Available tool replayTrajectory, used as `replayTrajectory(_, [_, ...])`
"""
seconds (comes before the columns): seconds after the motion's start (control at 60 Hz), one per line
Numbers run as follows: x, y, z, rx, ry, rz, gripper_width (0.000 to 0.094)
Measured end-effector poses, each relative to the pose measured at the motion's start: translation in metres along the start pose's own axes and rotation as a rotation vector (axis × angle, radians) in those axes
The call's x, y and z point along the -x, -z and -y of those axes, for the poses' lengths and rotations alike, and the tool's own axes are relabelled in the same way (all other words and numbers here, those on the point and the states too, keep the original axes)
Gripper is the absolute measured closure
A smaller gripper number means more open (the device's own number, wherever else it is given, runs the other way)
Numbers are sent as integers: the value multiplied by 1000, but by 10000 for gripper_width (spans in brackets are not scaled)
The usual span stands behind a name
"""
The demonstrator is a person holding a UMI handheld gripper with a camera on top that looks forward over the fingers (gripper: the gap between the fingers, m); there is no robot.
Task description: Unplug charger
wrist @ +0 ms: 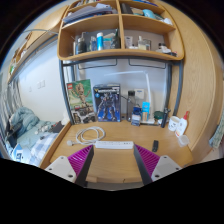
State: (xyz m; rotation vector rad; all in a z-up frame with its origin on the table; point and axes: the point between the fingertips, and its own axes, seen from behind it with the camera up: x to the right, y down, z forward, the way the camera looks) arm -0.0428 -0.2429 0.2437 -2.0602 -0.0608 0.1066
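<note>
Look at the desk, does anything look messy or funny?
Nothing looks broken or spilled. A white cable lies loosely coiled on the wooden desk, beyond the open gripper, whose jaws hold nothing. Clothes are heaped beside the desk.

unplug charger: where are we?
Nothing done yet. The gripper is open and empty above the wooden desk. The coiled white cable lies untouched beyond the fingers. Left: find the plug, which I cannot make out, approach, grasp, pull.
</note>
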Motion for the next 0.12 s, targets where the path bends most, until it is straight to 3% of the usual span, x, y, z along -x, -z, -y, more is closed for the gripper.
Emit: replayTrajectory(0.117, [2,-1,-5,9,1,1,124])
